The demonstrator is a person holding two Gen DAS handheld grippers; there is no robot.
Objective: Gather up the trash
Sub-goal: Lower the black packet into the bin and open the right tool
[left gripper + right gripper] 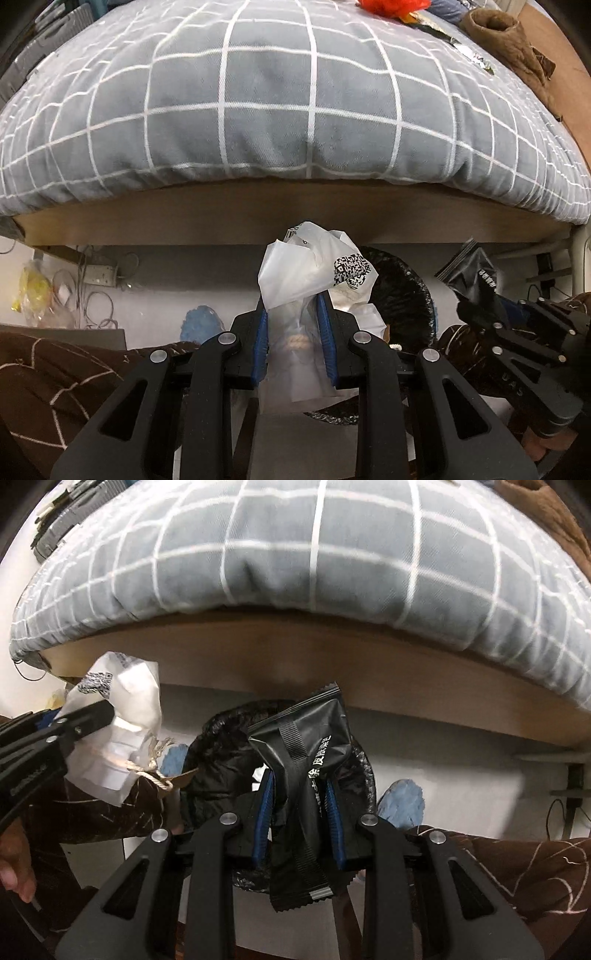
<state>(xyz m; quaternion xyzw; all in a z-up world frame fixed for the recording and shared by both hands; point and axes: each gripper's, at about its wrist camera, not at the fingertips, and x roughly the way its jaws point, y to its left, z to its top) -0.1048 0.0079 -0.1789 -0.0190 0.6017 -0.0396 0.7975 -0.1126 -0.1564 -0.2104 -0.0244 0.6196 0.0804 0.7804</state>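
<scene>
Below the bed edge, over the floor: left claw (291, 332), clenched on a crumpled white plastic bag (314, 269) with a printed code; right claw (300, 812), clenched on a black sachet wrapper (306, 746). Both pieces hang above a black-lined bin (218, 753), likely held there for dropping in. Adjacent: grey checked duvet (277, 92) overhanging the wooden bed frame (221, 218), blue slippers (402, 801), cables (92, 291) under the bed. Nothing blocks the bin mouth.

bin liner (218, 760) behind black packet (306, 753)
</scene>
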